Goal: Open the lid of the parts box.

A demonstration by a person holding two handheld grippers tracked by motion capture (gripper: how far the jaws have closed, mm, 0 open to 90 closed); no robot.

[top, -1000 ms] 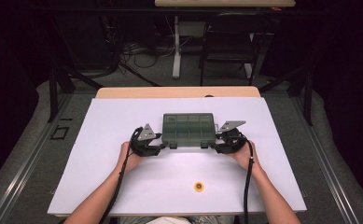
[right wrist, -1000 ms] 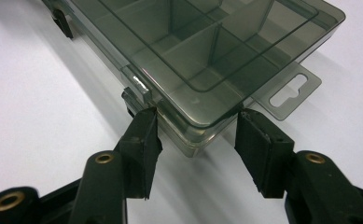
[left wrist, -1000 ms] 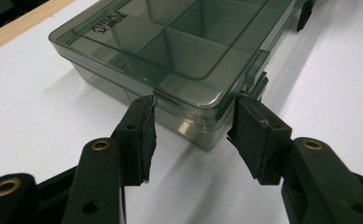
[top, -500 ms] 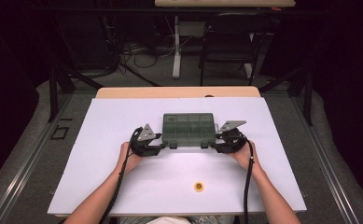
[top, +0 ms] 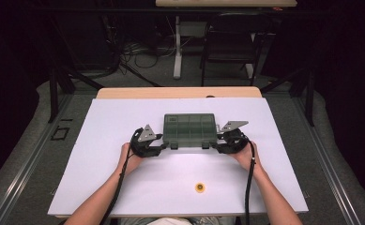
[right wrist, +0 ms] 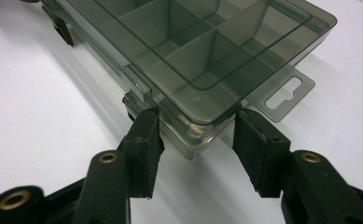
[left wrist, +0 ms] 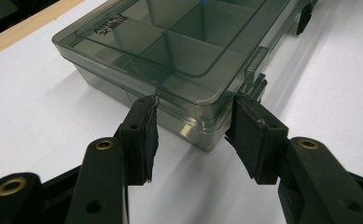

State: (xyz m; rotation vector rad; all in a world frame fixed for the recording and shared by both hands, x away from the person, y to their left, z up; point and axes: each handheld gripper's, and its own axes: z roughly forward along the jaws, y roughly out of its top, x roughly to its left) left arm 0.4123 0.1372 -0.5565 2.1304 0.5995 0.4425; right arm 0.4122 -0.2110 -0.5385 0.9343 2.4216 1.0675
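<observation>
Hand-held gripper (left wrist: 195, 126) pads' contact with box (left wrist: 179, 51) unclear

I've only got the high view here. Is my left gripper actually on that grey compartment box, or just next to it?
Observer: The left gripper straddles a near corner of the box. Both jaw tips touch its sides, but I can't tell if they press.
Operator: And the right one?
Observer: The right gripper straddles the other near corner the same way, beside a clear hang tab sticking out of the box's end.
Operator: Is the lid open?
Observer: No, the lid lies shut, and the compartments I can see under it look empty.
</observation>
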